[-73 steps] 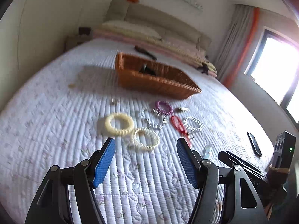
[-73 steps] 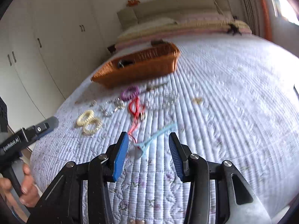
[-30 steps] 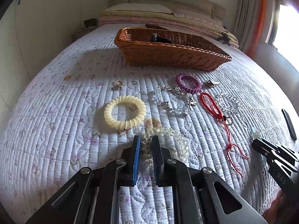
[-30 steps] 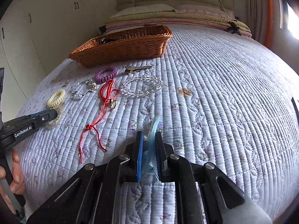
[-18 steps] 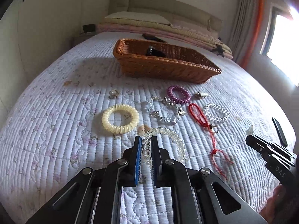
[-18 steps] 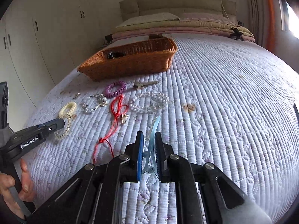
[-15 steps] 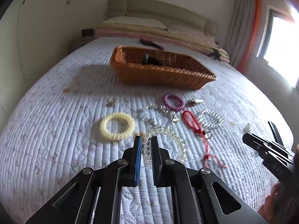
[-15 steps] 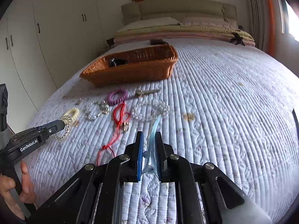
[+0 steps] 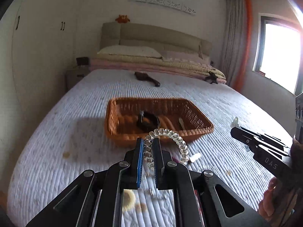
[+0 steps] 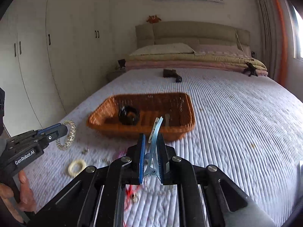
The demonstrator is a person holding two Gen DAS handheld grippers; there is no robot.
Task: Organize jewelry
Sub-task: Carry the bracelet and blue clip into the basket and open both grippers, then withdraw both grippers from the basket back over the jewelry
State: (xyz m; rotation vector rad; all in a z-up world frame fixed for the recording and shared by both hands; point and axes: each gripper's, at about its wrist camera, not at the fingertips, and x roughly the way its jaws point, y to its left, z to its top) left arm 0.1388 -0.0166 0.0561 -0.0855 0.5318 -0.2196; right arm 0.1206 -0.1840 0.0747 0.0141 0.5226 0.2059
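My left gripper (image 9: 147, 141) is shut on a clear spiral hair tie (image 9: 171, 135) and holds it in the air just short of the wicker basket (image 9: 113, 124). My right gripper (image 10: 151, 139) is shut on a light blue hair clip (image 10: 154, 130), also raised in front of the basket (image 10: 189, 111). The basket holds a black hair tie (image 10: 128, 115) and a small clip (image 9: 181, 122). The left gripper with the clear tie (image 10: 69, 132) shows at the left of the right wrist view. The right gripper (image 9: 238, 130) shows at the right of the left wrist view.
On the quilted bed (image 10: 246, 123) below lie a cream spiral tie (image 10: 76, 167), a red cord (image 10: 129, 193), small metal pieces (image 10: 86, 150) and a clear bead bracelet (image 9: 207, 168). A dark brush (image 9: 146, 77) lies beyond the basket. Pillows and folded blankets (image 9: 151, 60) are at the headboard.
Both grippers have lifted off the bed and moved forward toward the basket, carrying the clear spiral tie and the blue clip. The loose jewelry now lies below and behind the fingers.
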